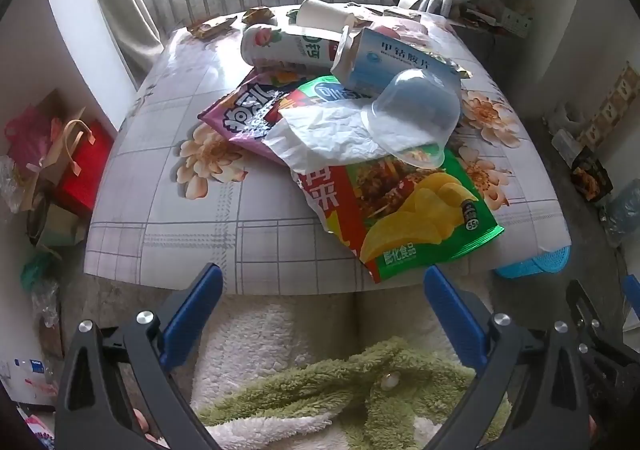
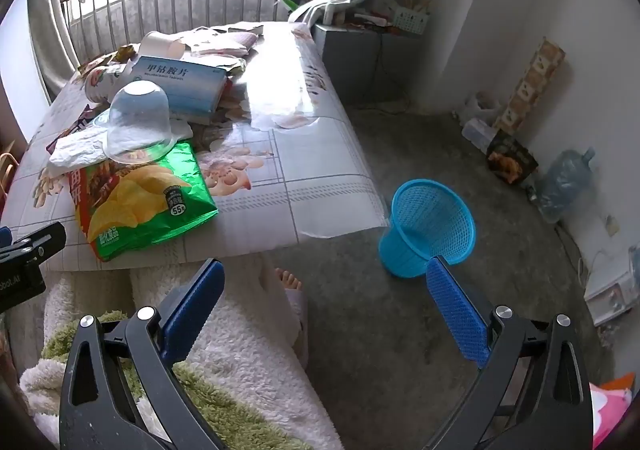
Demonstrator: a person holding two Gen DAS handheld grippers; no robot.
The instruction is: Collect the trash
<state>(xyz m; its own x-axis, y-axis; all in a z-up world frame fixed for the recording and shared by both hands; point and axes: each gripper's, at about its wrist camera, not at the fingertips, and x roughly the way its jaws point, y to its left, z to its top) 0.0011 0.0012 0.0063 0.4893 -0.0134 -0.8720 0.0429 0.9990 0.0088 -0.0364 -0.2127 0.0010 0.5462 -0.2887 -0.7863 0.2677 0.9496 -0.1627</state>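
Both our tools — left (image 1: 322,282), right (image 2: 324,274) — gape wide, empty; grabbing the chip bag (image 1: 404,210) could topple the cup (image 1: 412,116) off the bench (image 1: 180,226)

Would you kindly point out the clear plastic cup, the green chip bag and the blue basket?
clear plastic cup (image 1: 416,106): left wrist view, its upturned side wall.
green chip bag (image 2: 148,206): right wrist view, its printed front.
blue basket (image 2: 404,254): right wrist view, its outer mesh wall.
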